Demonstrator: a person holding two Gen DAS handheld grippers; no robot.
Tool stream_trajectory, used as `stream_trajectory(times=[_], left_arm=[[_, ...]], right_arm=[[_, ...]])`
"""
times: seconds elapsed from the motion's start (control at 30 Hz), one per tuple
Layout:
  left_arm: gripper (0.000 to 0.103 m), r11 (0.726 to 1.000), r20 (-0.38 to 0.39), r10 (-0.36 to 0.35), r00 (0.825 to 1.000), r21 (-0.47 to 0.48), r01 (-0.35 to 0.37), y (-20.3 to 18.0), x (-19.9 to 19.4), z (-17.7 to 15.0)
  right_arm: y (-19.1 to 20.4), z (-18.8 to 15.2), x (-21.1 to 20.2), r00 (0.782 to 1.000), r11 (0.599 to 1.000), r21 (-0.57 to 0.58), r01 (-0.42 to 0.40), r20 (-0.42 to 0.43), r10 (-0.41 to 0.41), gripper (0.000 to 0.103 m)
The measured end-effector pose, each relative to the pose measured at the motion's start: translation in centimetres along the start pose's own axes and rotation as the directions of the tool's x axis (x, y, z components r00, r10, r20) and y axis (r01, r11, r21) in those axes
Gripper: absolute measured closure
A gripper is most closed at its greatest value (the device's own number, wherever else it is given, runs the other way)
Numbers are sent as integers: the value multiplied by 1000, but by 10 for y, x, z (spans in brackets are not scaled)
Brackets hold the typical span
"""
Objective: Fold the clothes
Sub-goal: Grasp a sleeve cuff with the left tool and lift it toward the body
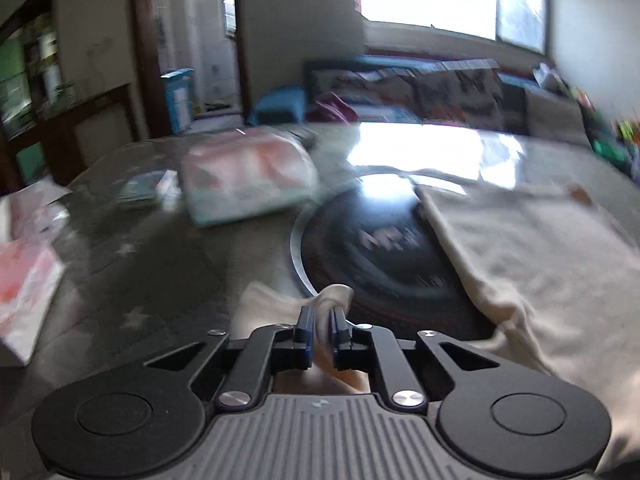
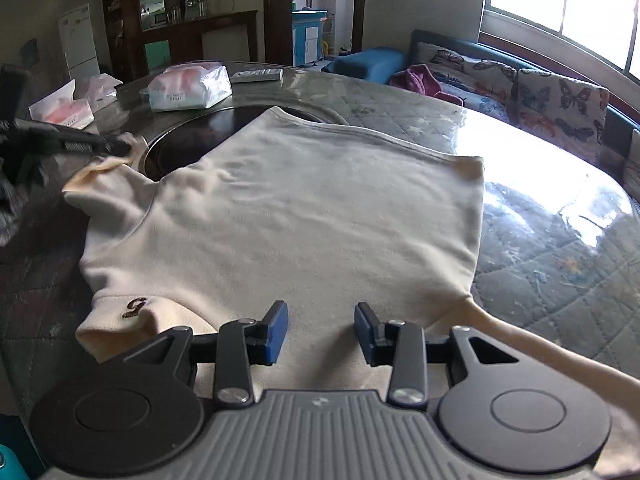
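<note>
Broadly, we see a round table covered with grey quilted cloth under a glossy clear sheet (image 2: 400,104), with a dark round inset plate (image 1: 360,248) at its middle. Across it we have a cream long-sleeved fleece top (image 2: 300,208) spread flat, part of it over the plate, a small brown embroidered mark (image 2: 134,307) near its close left corner. Beyond the top lie a white-and-pink plastic pack of tissues (image 2: 188,86) and, further left, a smaller pink tissue pack (image 2: 64,112). Our left gripper (image 1: 320,320) has its blue pads pressed together on a bunched sleeve end (image 1: 334,296), lifted just off the table at the top's left side. Our right gripper (image 2: 321,330) hangs over the near edge of the top with its pads spread apart, holding nothing.
</note>
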State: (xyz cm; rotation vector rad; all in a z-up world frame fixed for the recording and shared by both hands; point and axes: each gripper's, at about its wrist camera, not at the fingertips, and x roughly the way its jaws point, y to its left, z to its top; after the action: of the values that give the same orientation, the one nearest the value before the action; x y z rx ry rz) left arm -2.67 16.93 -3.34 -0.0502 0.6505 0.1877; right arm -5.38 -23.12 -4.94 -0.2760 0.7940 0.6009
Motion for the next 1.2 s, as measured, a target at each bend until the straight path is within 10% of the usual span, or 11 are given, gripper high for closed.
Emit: stream_trajectory(times=[0.23,0.37,0.57,0.67,0.8,0.93,1.1,1.2], left_arm=[[96,971,67,119,991,-217,-102,67,-25,-1],[95,953,2,70,998,-296,-66,85,-27,-9],[79,987,-3,-67,998,-146,66,30,-26,-4],[50,997,-12,-62,998,-44,62,-1,-15,0],[47,998,-46,-34,998,43,36,-21,5,1],[48,995,-63,-9,998,99,15,-28,20,-3],[95,996,-50,17,999,90,-12,-17,22,-4],[97,999,12,20,1000,-34,-20,11,6,-4]], right_arm=[[8,7,-4,1000,1000,-29,-11,5,11,65],[18,14,-8,998,998,-41,-55,20,56,64],[39,22,-3,994,991,-86,-104,11,105,64],[47,24,-2,992,987,-102,-126,7,127,64],[56,25,-4,988,980,-123,-155,7,157,63],[62,25,-4,985,975,-137,-173,1,175,63],[71,25,-1,981,968,-163,-191,-7,192,63],[76,27,0,979,964,-173,-203,-6,205,63]])
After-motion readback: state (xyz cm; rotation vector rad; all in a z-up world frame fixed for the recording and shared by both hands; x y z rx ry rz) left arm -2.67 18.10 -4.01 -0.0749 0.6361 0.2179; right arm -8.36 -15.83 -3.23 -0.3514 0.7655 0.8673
